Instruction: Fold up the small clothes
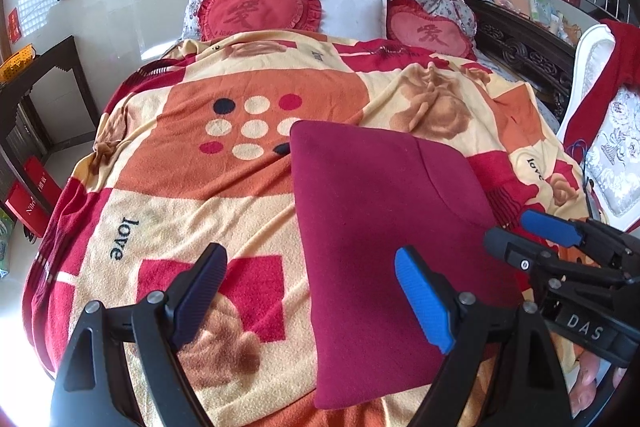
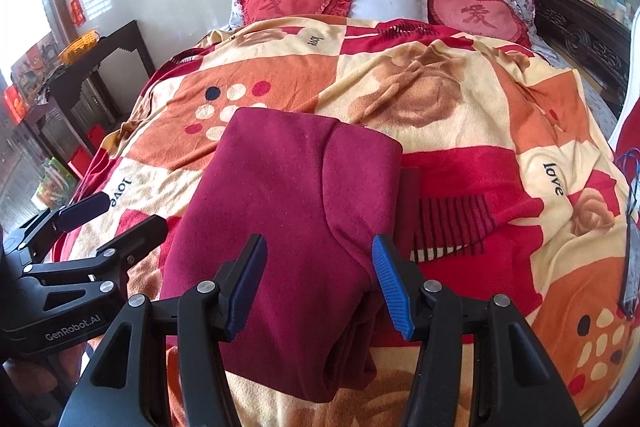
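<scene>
The folded garment [image 2: 288,211] lay soft and limp on the bed [image 2: 460,99]; both tongs, left [image 1: 308,301] and right [image 2: 318,285], stood apart, empty. Grip its near edge.

Both grippers held apart, tilted downward.
The left gripper [image 1: 308,301] is spread wide; the right gripper [image 2: 318,285] is parted less.
</scene>
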